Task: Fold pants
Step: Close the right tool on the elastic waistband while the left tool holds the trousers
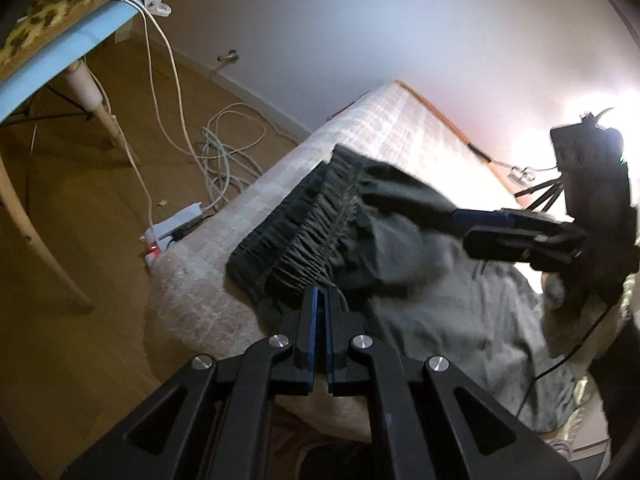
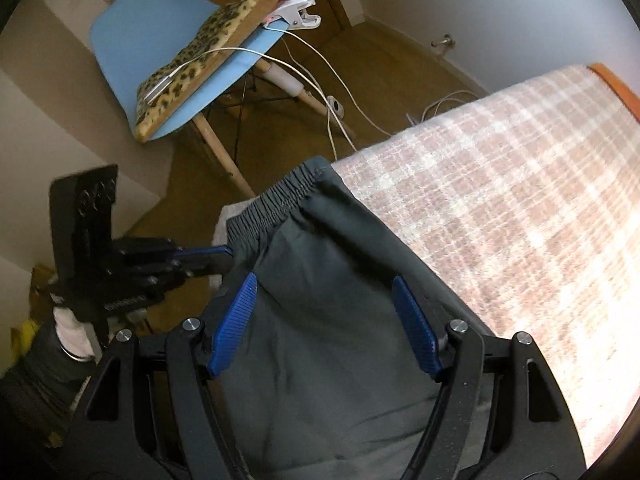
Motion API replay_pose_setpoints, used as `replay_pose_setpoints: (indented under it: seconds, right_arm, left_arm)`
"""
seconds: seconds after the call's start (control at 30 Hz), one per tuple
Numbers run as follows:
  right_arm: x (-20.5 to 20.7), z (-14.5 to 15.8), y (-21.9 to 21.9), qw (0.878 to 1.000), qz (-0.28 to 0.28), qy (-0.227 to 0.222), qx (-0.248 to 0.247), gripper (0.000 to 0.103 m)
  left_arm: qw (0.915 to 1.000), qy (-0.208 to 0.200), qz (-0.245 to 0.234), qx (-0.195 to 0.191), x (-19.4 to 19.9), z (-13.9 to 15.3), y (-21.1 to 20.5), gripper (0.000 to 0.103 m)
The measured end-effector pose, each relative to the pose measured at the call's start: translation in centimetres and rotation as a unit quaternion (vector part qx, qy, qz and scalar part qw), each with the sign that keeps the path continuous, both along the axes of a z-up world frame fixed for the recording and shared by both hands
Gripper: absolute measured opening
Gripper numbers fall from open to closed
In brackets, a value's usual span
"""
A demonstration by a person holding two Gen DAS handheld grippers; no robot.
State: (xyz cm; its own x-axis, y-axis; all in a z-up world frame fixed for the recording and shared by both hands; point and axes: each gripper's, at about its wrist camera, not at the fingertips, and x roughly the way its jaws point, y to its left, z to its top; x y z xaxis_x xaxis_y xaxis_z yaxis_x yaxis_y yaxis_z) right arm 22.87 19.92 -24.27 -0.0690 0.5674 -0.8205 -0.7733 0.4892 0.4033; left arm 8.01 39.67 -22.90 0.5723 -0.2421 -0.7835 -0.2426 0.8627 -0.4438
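Dark grey pants with a gathered elastic waistband lie on a plaid-covered bed. My left gripper is shut on the waistband edge at the bed's near side. My right gripper is open, its blue pads spread over the pants fabric below the waistband. In the left wrist view the right gripper reaches in from the right over the pants. In the right wrist view the left gripper pinches the waistband corner at the left.
A blue chair with a leopard-print cushion and a white clip lamp stands beside the bed. White cables and a power strip lie on the brown floor. A white wall is behind.
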Motion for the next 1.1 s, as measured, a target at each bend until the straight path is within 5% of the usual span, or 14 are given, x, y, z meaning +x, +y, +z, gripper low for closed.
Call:
replay_pose_setpoints:
  seconds: [0.17,0.6,1.1]
  right_arm:
    - [-0.5,-0.2,1.7,1.000,0.008,-0.009,-0.006,0.073]
    - [-1.3,-0.6,4.0,1.000,0.020,-0.016,-0.017,0.073]
    - [-0.5,-3.0,9.5,0.995,-0.017,0.084,-0.054,0.073]
  left_arm:
    - [0.9981,0.021,-0.018,0.055,-0.2,-0.8,-0.5,0.001]
    - [0.9917,0.010,-0.022,0.126,-1.0,-0.6,-1.2,0.001]
    - [0.9994,-0.016,-0.007,0.029,-0.6,-1.3,1.7,0.001]
